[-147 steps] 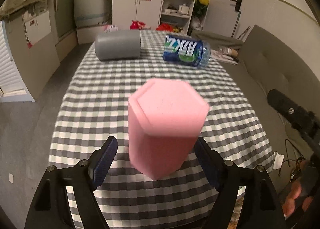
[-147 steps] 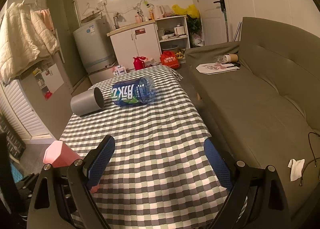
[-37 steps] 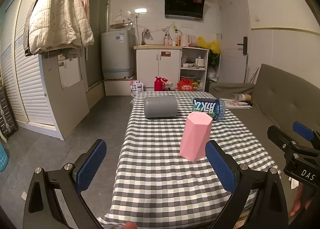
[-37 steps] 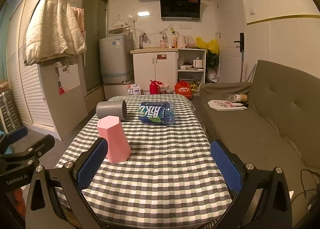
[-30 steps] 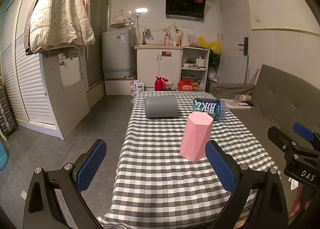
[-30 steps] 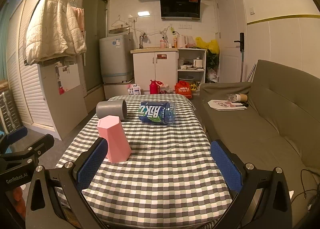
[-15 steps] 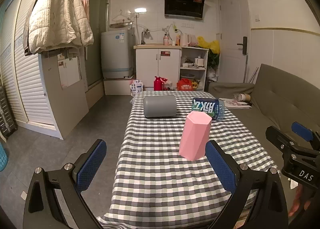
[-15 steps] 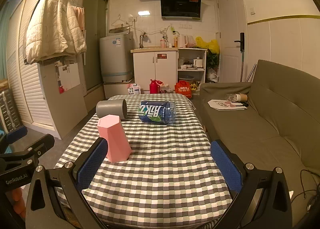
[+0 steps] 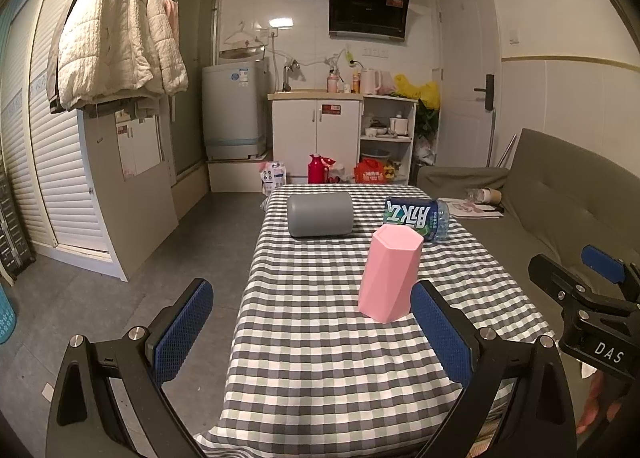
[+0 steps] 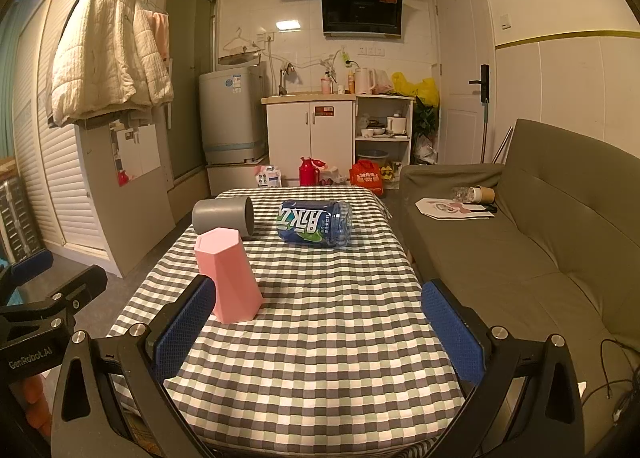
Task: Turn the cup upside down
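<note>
On the checked table (image 9: 320, 358), going left to right in the left wrist view: a grey cup (image 9: 320, 215) lies on its side at about 12 o'clock, far end of the cloth; its inside cannot be seen from here. In the right wrist view the grey cup (image 10: 224, 215) shows its open mouth turned toward 3 o'clock, dark within, contents not discernible. Next comes the pink cup (image 9: 390, 273), a faceted hexagonal one standing with its closed base up and mouth down on the cloth, slightly nearer than the others, at about 1 o'clock. In the right wrist view the pink cup (image 10: 229, 275) sits at 10 o'clock, just beyond the left finger pad. Farthest right lies a bottle (image 9: 416, 217) on its side, blue and green label, clear plastic; whether it holds liquid cannot be told. It rests just beside the grey cup, apart from the pink cup.

The left gripper (image 9: 310, 332) is held level, back from the near table edge, its jaws spread wide and gripping nothing. The right gripper (image 10: 318, 328) hangs over the near edge, likewise level, jaws wide apart, nothing between them. A sofa (image 10: 540, 242) runs along the table at 3 o'clock
</note>
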`<state>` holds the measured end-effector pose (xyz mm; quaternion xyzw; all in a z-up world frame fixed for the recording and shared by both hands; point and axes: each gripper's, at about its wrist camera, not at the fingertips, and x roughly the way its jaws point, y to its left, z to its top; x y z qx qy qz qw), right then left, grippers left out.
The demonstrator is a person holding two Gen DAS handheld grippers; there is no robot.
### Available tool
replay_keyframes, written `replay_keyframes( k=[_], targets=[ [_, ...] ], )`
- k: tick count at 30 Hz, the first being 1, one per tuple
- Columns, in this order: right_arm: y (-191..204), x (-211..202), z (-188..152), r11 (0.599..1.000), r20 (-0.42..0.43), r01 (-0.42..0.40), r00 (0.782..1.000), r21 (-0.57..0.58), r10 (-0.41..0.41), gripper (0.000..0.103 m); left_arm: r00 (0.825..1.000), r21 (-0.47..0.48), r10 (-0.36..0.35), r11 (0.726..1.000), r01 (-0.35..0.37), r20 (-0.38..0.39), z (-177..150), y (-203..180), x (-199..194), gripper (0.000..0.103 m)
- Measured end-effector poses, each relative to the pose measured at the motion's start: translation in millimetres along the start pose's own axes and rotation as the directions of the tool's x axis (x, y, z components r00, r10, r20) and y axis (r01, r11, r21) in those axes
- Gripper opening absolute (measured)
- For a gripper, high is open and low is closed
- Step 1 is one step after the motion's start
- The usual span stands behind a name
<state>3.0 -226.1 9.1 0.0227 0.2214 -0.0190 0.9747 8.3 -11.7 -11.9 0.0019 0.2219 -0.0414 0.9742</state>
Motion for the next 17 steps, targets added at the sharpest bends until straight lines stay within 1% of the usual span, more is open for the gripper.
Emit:
replay_keyframes(
  k=[17],
  targets=[
    [-0.2, 2.5, -1.2, 1.0, -0.006, 0.001, 1.0, -0.001, -0.001, 0.103, 1.0, 0.004, -0.002, 1.0, 0.002, 0.001, -0.6, -0.3, 0.5, 0.102]
  ],
)
